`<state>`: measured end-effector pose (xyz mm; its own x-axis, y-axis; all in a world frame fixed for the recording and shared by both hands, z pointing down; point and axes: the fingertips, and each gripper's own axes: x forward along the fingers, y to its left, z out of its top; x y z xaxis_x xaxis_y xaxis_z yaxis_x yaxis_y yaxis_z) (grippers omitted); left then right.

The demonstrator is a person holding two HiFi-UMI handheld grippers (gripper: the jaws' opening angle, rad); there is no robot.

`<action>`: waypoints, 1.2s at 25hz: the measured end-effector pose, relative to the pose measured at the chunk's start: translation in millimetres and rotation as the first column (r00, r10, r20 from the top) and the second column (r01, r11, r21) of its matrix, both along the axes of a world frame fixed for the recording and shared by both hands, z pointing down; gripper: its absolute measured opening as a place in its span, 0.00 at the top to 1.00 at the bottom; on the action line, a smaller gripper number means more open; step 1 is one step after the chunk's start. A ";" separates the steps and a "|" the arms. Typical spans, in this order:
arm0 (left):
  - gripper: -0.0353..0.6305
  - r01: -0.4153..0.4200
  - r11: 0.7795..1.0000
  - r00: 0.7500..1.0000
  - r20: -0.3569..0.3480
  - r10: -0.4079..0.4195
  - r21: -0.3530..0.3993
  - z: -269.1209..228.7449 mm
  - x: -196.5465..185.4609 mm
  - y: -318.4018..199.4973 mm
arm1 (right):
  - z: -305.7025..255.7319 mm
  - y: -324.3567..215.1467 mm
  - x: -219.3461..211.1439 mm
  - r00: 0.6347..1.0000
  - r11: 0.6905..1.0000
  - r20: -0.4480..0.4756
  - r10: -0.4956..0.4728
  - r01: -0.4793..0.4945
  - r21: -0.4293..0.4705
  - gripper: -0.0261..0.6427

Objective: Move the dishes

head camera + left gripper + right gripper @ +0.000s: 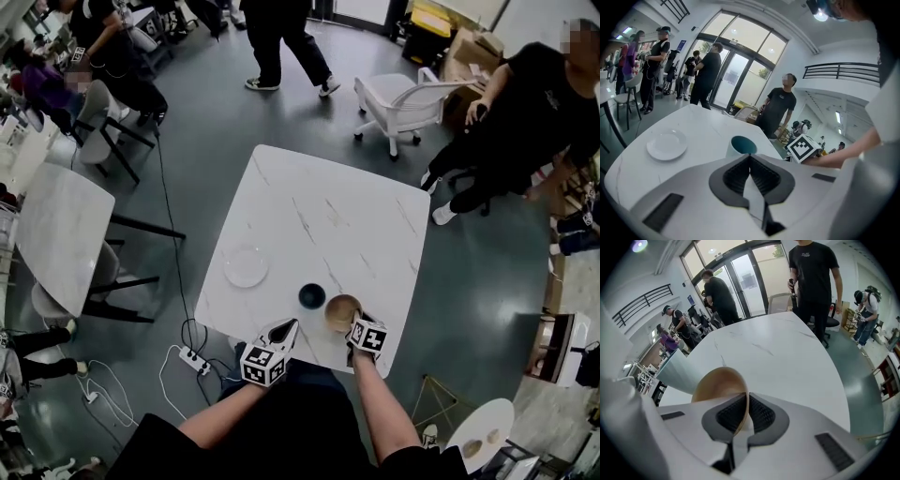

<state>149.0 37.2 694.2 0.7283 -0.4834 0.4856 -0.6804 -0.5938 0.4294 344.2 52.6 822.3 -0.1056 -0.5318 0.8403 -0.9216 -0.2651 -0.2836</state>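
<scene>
A tan wooden bowl [341, 311] sits near the front edge of the white marble table [328, 220]. My right gripper [355, 325] is shut on its near rim; in the right gripper view the bowl's wall [719, 384] stands pinched between the jaws of the right gripper [746, 401]. Just left of the bowl stands a cup [312, 296], teal inside [741, 145] and pale blue outside [677, 371]. Further left lies a white plate [246, 267] [667, 144]. My left gripper [288, 326] [750, 157] hovers at the front edge, short of the cup, shut on nothing.
Another white table [61, 234] and chairs stand at the left, a white armchair [405, 103] beyond the table. A seated person [520, 122] is at the right and others stand further back. A power strip [194, 359] with cables lies on the floor by the front left corner.
</scene>
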 end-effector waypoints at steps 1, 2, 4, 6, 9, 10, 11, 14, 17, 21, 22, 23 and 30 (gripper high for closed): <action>0.92 0.002 1.000 1.000 0.004 -0.002 -0.003 0.8 -0.2 0.7 | 1.4 -0.3 2.0 1.000 1.000 0.001 0.002 -0.002 -0.005 0.92; 0.92 0.005 1.000 1.000 0.008 -0.005 -0.006 1.7 -0.7 1.0 | 2.8 -0.8 3.7 1.000 1.000 0.002 0.005 -0.005 -0.007 0.92; 0.92 0.009 1.000 1.000 0.012 -0.009 -0.011 3.5 -1.6 1.2 | 4.5 -2.4 6.5 1.000 1.000 0.006 0.012 -0.012 -0.004 0.92; 0.92 0.004 1.000 1.000 0.012 -0.004 -0.014 3.3 -0.8 1.0 | 4.6 -4.8 8.6 1.000 1.000 0.008 0.015 -0.015 0.003 0.92; 0.92 -0.006 1.000 1.000 0.017 0.007 -0.013 1.1 -0.2 -0.6 | 4.0 -8.0 9.9 1.000 1.000 0.015 0.014 -0.014 0.008 0.92; 0.92 -0.008 1.000 1.000 0.019 0.009 -0.014 1.4 -0.7 -0.7 | 3.8 -8.1 10.5 1.000 1.000 0.015 0.014 -0.015 0.011 0.92; 0.92 -0.010 1.000 1.000 0.020 0.010 -0.014 1.9 -1.4 -0.6 | 3.7 -7.4 11.3 1.000 1.000 0.015 0.016 -0.017 0.016 0.92; 0.92 -0.018 1.000 1.000 0.019 0.018 -0.013 2.4 -5.2 -1.0 | 2.4 -4.8 15.5 0.999 0.999 0.013 0.036 -0.036 0.032 0.79; 0.92 -0.026 1.000 1.000 0.015 0.026 -0.011 1.2 -12.1 -2.0 | -7.1 -2.7 25.1 0.997 0.995 -0.023 0.075 -0.074 0.061 0.76; 0.92 -0.030 1.000 1.000 0.002 0.030 -0.009 -4.6 -25.1 -1.5 | -33.2 7.7 32.0 0.988 0.986 -0.056 0.142 -0.136 0.100 0.74; 0.92 -0.031 0.999 1.000 -0.004 0.031 -0.009 -5.5 -29.9 -1.4 | -40.4 11.6 30.6 0.985 0.983 -0.065 0.157 -0.149 0.109 0.74; 0.92 -0.032 0.999 0.999 -0.010 0.032 -0.011 -5.7 -35.4 -1.4 | -46.9 15.7 27.7 0.983 0.980 -0.072 0.170 -0.160 0.118 0.74; 0.92 -0.041 0.999 0.999 -0.032 0.041 0.013 -13.4 -107.0 -21.0 | -76.1 45.4 -24.2 0.954 0.941 0.011 0.301 -0.298 0.158 0.75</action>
<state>41.9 16.1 680.7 0.7630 -0.4584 0.4558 -0.6412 -0.6263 0.4434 320.1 98.0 746.2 0.0894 -0.6615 0.7446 -0.8104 -0.4829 -0.3317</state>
